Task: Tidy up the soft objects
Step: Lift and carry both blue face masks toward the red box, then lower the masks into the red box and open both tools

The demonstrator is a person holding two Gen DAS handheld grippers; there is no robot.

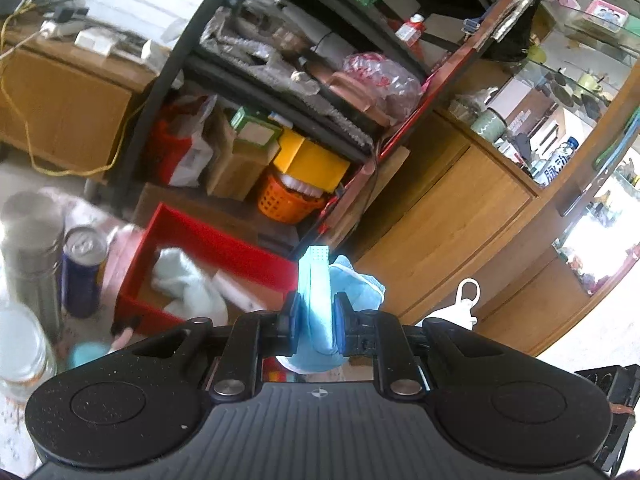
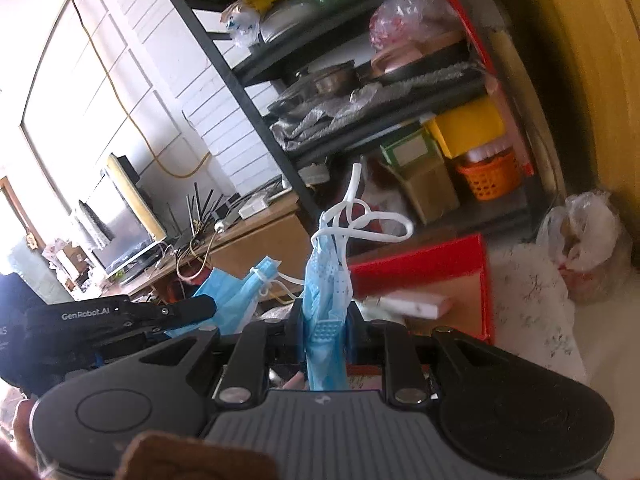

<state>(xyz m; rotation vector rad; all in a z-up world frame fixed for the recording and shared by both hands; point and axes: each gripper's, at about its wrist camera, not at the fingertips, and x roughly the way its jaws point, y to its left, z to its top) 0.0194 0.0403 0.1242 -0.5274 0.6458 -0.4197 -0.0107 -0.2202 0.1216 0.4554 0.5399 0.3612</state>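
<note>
My left gripper [image 1: 317,320] is shut on a folded light blue face mask [image 1: 320,276], which sticks up between the blue pads. Beyond it to the left, an open red box [image 1: 224,242] holds a pale blue cloth [image 1: 182,280] and a white packet [image 1: 240,292]. My right gripper [image 2: 325,322] is shut on another blue face mask [image 2: 324,280], whose white ear loops [image 2: 360,220] curl above it. In the right wrist view the left gripper [image 2: 200,308] shows at the left with its mask [image 2: 236,292], and the red box [image 2: 440,264] lies ahead to the right.
A black shelf rack [image 1: 280,92] packed with bags, an orange basket [image 1: 286,202] and a yellow box [image 1: 312,160] stands behind the red box. A steel flask [image 1: 34,236], a blue can [image 1: 82,268] and a glass jar [image 1: 20,352] stand at the left. A wooden cabinet [image 1: 460,216] is at the right.
</note>
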